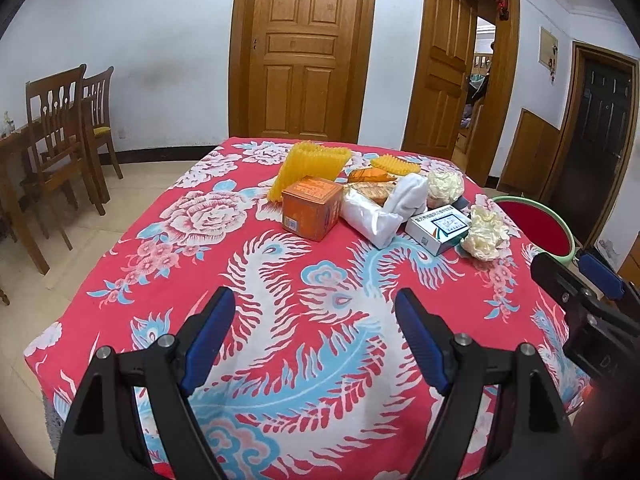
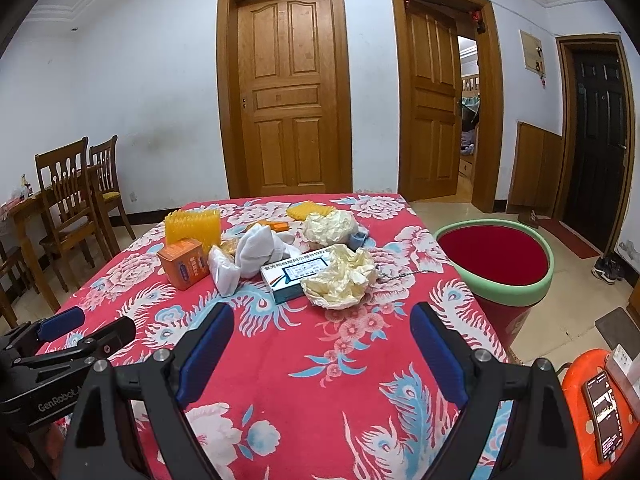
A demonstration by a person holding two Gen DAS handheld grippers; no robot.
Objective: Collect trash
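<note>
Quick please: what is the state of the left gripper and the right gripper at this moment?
Left gripper: open, holding nothing, above the red flowered tablecloth.
Right gripper: open, holding nothing, just short of the crumpled cream paper wad.

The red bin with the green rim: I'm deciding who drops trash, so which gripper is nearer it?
Right. The right gripper hovers open beside the bin; the left gripper hovers open farther across the red floral tablecloth.

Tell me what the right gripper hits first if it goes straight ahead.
Probably the crumpled cream paper, which lies ahead of the open right gripper and partly on the white and blue box. Depth is unclear.
</note>
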